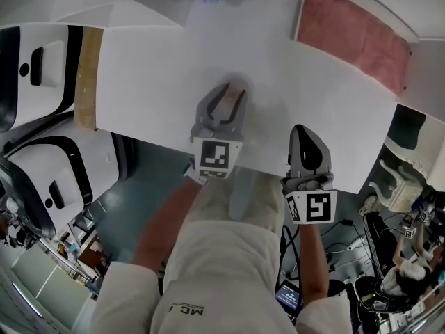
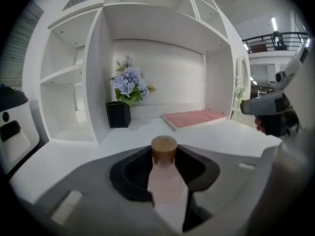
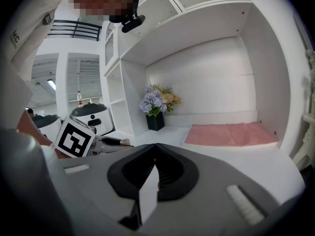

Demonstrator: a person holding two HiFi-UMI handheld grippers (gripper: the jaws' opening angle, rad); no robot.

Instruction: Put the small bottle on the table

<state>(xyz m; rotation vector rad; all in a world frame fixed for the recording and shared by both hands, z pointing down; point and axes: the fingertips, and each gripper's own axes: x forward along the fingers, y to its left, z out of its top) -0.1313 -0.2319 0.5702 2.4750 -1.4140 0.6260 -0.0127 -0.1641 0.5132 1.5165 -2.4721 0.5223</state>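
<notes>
The small bottle (image 2: 166, 183), pale pink with a brown wooden cap (image 2: 163, 150), sits between the jaws of my left gripper (image 1: 234, 92), which is shut on it. In the head view that gripper hovers over the near part of the white table (image 1: 313, 82), and the bottle (image 1: 235, 97) shows only faintly between the fingers. My right gripper (image 1: 304, 139) hangs at the table's front edge, to the right of the left one. Its jaws are shut with nothing between them (image 3: 152, 173). The right gripper view catches the left gripper's marker cube (image 3: 74, 136).
A pink mat (image 1: 351, 37) lies at the table's far right. Blue-purple flowers (image 2: 129, 82) in a black vase (image 2: 118, 114) stand at the back, inside a white shelf unit (image 2: 74, 73). Two white machines (image 1: 42, 68) stand left of the table.
</notes>
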